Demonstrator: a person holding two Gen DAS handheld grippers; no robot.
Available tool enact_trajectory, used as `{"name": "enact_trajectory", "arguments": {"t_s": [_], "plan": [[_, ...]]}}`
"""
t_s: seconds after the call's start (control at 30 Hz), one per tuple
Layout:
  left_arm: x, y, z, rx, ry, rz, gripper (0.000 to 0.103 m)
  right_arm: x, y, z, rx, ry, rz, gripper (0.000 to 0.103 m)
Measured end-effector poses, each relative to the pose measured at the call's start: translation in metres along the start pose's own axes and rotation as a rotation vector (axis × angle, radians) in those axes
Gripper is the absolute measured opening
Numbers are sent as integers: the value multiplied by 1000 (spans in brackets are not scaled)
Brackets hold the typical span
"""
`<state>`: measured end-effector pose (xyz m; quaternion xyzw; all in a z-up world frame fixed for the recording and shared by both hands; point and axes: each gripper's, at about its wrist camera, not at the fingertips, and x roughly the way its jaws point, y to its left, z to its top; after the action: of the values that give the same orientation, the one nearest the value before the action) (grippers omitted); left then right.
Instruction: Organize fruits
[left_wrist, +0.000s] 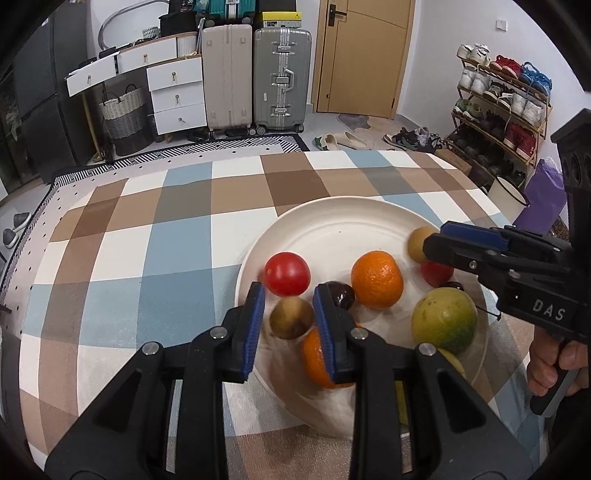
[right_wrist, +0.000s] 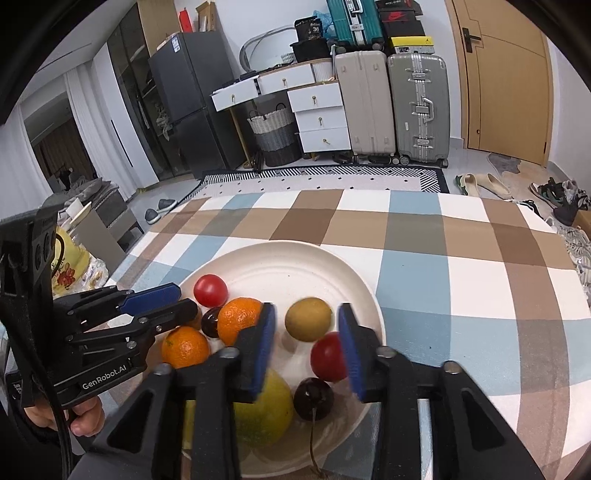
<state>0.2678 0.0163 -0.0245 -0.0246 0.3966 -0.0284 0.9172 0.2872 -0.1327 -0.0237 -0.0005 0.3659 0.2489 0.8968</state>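
Observation:
A white plate (left_wrist: 332, 221) on the checked tablecloth holds the fruit. My left gripper (left_wrist: 289, 291) stands open around a small brownish-yellow fruit (left_wrist: 291, 317), blurred, with a slight gap to the pads. Beside it lie a red tomato (left_wrist: 287, 273), a dark cherry (left_wrist: 341, 293), two oranges (left_wrist: 376, 279) and a large green-yellow citrus (left_wrist: 445, 319). My right gripper (right_wrist: 306, 310) is open over the plate's right side, with a second brownish-yellow fruit (right_wrist: 308, 319) between its fingers, untouched. A second red tomato (right_wrist: 327, 356) and a stemmed dark cherry (right_wrist: 314, 398) lie under it.
The checked tablecloth (right_wrist: 461, 266) stretches bare beyond and to both sides of the plate. Past the table's far edge are a patterned rug, suitcases (left_wrist: 282, 77), white drawers, a basket and a shoe rack (left_wrist: 502, 99). A hand holds each gripper's handle.

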Motion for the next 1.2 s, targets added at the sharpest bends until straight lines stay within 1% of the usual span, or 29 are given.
{"name": "enact_trajectory", "arguments": {"t_s": [0.03,0.1,0.13,0.17,0.2,0.23,0.27,0.3,0.33,0.37,0.5,0.67,0.73,0.8,0.93,1.03,1.13,1.2], "plan": [[-3,0,0,-4,-6,0,39,-3,-1,0,5,-7,2,52],[-11,0,-1,-15,-26,8,72,-9,-2,0,10,-23,5,52],[-15,0,-1,-18,-36,12,78,-13,-1,0,4,-28,1,55],[-22,0,-1,-23,-56,19,86,-16,1,-1,-4,-30,-4,66],[-27,1,-2,-25,-71,24,91,-19,3,-2,-16,-33,-10,75],[-34,0,-2,-27,-86,33,94,-24,5,-3,-24,-41,-14,89],[-40,1,-2,-30,-95,39,103,-29,6,-5,-22,-59,-19,93],[-47,0,-4,-33,-111,39,103,-35,7,-7,-18,-77,-20,96],[-52,1,-5,-33,-120,34,102,-41,8,-9,-15,-92,-19,102],[-58,0,-6,-31,-127,25,102,-46,9,-10,-14,-105,-22,103],[-75,-3,-13,-24,-132,51,102,-64,14,-17,-32,-139,-16,103],[-96,-5,-28,-39,-165,35,103,-89,23,-29,-53,-187,8,103],[-103,-7,-34,-48,-178,45,103,-98,29,-35,-69,-200,20,103],[-111,-9,-43,-44,-186,38,103,-105,35,-42,-83,-221,14,103],[-125,-14,-57,-34,-209,42,103,-117,46,-55,-114,-242,22,103],[-136,-17,-71,-22,-236,31,103,-124,53,-66,-134,-254,24,103],[-140,-19,-82,-12,-238,40,103,-127,56,-75,-147,-253,22,103],[-142,-19,-90,-12,-257,42,103,-129,56,-83,-150,-260,27,103]]}}
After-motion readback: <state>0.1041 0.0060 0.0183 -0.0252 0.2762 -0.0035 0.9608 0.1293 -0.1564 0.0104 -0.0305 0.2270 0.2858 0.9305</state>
